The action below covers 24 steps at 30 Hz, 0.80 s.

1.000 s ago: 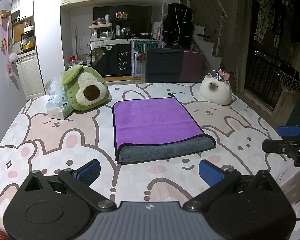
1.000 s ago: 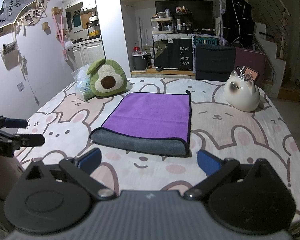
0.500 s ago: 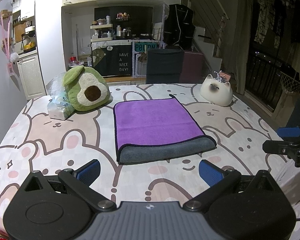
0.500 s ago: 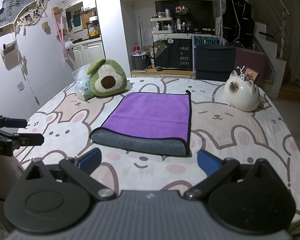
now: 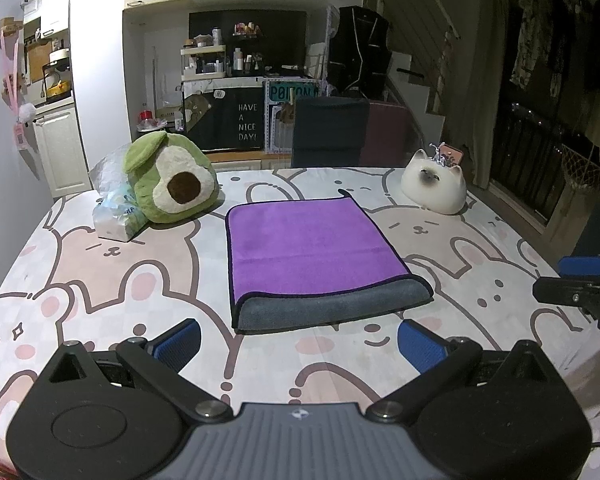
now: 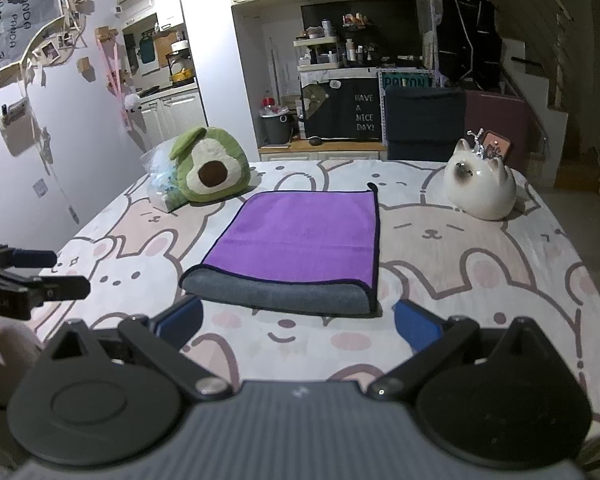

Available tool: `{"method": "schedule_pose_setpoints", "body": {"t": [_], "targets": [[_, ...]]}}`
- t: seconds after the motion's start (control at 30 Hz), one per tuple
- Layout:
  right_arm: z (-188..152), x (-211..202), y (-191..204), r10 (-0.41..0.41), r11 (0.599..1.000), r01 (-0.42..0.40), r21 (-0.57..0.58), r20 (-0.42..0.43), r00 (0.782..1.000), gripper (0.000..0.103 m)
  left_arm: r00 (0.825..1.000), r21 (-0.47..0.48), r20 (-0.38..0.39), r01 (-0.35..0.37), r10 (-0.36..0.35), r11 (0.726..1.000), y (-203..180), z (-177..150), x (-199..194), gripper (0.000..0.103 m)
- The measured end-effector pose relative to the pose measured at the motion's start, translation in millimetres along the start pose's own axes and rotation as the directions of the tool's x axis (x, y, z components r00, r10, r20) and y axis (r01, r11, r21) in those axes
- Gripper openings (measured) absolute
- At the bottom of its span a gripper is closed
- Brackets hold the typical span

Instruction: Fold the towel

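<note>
- While the left tongs [image 5: 298,342] hang wide open and empty at the table's [image 5: 100,280] near edge, an avocado plush [image 5: 170,180] sits toward the far left corner.
- The folded purple towel [image 5: 316,256] lies mid-table.
- The right tongs [image 6: 298,322] gape empty too.

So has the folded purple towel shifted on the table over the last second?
No. The folded purple towel keeps the same gap to the green avocado plush and white cat figurine in both views.
</note>
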State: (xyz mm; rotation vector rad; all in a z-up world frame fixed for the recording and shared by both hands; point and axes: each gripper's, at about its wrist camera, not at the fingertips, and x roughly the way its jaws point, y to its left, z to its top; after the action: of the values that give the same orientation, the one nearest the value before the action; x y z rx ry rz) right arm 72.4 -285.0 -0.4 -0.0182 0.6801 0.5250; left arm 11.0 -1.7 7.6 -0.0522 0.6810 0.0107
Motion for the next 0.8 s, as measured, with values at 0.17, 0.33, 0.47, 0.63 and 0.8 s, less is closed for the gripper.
{"method": "schedule_pose_setpoints", "body": {"t": [0.17, 0.33, 0.47, 0.63, 0.8], "targets": [[3.8, 1.2, -0.1, 0.006, 1.000, -0.006, -0.006, 0.006, 1.000, 0.103, 1.000, -0.001, 0.007, -0.013, 0.013, 1.000, 3.4, 6.7, 3.7, 0.103], [9.6, 3.1, 0.5, 0.002, 1.000, -0.002, -0.023, 0.017, 1.000, 0.103, 1.000, 0.010, 0.024, -0.017, 0.017, 1.000, 2.8, 17.1, 7.1, 0.103], [17.8, 5.6, 3.3, 0.002, 0.998, -0.001, -0.055, 0.034, 0.999, 0.103, 0.999, 0.020, 0.036, -0.020, 0.019, 1.000, 2.2, 25.3, 10.8, 0.103], [25.3, 8.4, 2.5, 0.009, 0.998, -0.005, -0.068, 0.053, 0.999, 0.103, 0.998, 0.019, 0.051, -0.025, 0.024, 1.000, 3.7, 34.3, 16.1, 0.103], [30.7, 15.6, -1.5, 0.021, 0.998, -0.018, -0.054, 0.062, 0.998, 0.103, 0.997, 0.008, 0.074, -0.036, 0.036, 0.999, 7.9, 45.6, 24.7, 0.103]]}}
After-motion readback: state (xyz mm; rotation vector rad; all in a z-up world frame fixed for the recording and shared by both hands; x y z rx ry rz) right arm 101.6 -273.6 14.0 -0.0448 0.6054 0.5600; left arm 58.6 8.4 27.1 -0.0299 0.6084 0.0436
